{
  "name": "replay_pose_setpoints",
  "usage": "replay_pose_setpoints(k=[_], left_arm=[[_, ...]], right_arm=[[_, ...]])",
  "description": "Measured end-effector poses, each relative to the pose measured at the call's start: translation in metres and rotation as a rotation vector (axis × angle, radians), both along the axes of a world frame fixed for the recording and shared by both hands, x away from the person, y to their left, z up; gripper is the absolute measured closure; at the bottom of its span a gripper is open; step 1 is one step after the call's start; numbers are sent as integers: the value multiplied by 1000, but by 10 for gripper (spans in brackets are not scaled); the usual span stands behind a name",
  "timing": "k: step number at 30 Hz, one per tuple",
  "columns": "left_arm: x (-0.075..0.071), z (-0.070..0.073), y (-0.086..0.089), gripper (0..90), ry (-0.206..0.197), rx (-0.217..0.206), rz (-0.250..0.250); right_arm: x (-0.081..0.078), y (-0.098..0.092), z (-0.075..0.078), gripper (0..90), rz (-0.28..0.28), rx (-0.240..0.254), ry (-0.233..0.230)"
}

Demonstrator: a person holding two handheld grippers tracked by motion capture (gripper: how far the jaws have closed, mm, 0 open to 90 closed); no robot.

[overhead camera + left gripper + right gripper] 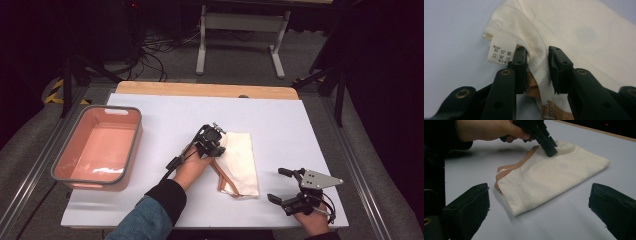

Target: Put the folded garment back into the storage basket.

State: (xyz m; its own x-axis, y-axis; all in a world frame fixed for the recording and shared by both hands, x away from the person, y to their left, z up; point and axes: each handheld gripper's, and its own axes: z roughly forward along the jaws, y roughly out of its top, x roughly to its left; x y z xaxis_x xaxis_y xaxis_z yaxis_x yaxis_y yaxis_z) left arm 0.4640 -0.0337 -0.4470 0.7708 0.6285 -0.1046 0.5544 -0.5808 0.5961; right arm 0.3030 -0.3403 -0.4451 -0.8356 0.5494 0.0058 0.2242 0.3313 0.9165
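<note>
The left gripper [537, 70] has a raised hem of the folded cream cloth [240, 160] between its jaws at mid-table; whether the pads press is hard to tell. The right gripper [280, 185] rests apart, jaws spread wide

One folded cream fabric garment with tan-brown trim [239, 162] lies on the white table top [165, 200], right of its middle. One white care label [501, 52] is sewn into the garment's stitched hem. One pink rectangular plastic tub with a grey rim [98, 147] stands near the table's left edge. Two black two-jaw grippers are over the table: the left gripper [215, 145] at the garment's left edge, and the right gripper [278, 184] near the front right corner.
</note>
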Motion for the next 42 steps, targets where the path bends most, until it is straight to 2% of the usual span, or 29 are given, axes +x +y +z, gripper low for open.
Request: replay_pose_setpoints(k=[5,9,18,22,25,32,40,42], left_arm=[[1,2,-2,775,29,0,2],[2,2,-2,783,38,-8,3],[0,3,-2,804,27,-7,-1],[0,7,0,807,25,-28,-2],[-2,11,1,809,6,-46,-7],[-10,23,3,811,-39,-109,-26],[-16,35,7,812,-66,-169,-56],[-18,38,9,811,-73,-195,-60]], right_arm=[[0,0,0,39,1,1,0],[0,0,0,39,1,3,2],[1,-1,0,39,3,11,5],[1,-1,0,39,4,12,6],[1,-1,0,39,3,14,6],[0,-1,0,39,4,16,6],[0,-1,0,39,3,16,5],[0,-1,0,39,4,16,5]])
